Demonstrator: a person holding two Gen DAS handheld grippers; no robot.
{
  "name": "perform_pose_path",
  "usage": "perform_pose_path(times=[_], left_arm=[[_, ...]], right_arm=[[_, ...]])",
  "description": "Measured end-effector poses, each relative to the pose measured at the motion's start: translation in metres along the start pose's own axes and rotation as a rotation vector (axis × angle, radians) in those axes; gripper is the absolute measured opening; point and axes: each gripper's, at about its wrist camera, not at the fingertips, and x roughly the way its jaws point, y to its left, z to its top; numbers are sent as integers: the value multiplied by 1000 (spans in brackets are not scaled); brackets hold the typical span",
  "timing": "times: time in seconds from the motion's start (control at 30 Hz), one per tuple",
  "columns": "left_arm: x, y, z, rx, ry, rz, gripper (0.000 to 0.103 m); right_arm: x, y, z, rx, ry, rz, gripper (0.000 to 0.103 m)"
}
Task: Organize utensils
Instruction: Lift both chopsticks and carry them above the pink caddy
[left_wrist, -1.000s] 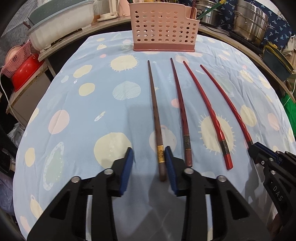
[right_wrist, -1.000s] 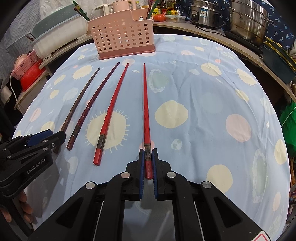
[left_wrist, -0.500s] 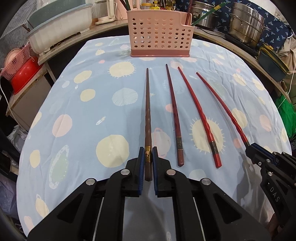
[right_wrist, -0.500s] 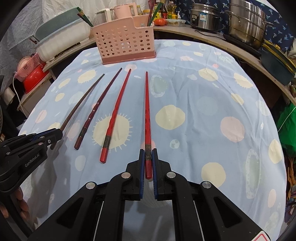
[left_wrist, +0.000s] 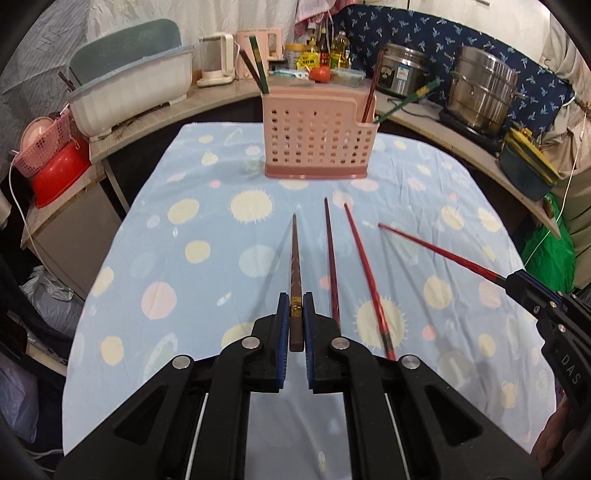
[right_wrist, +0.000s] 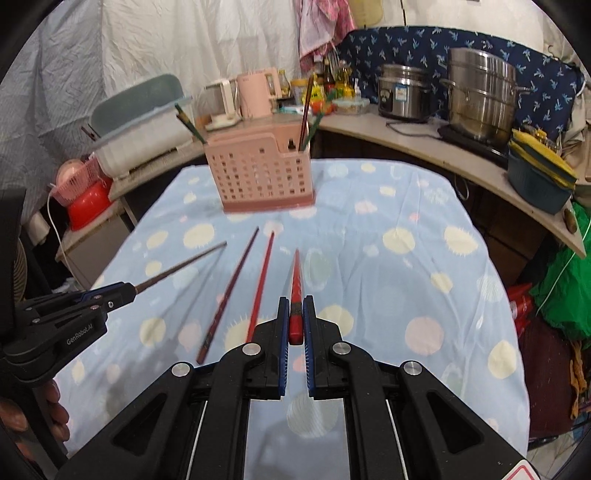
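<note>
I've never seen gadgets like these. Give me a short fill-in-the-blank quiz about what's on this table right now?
1. The left gripper is shut on a ____ chopstick.
2. The right gripper is shut on a ____ chopstick.
3. ____ chopsticks lie on the cloth between the two held ones.
4. The holder beyond the chopsticks is coloured ____.

Missing words: brown; red; Two; pink

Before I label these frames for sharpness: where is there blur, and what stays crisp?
Left wrist view: the red chopstick is smeared, the left claw crisp. Right wrist view: the basket and the two loose chopsticks are blurred, the right claw sharp.
</note>
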Motion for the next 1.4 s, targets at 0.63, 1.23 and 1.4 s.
perform_pose_path(times=[0.63,1.23,1.4], left_arm=[[-59,-10,136,15,-233,-23,7],[-39,-14,316,14,-480,58,7],[3,-7,319,0,-434,47,7]], right_arm=[[-29,6,138,-5,-220,78,7],[38,47,318,-15,-418,101,7],[86,45,313,6,-359,105,7]])
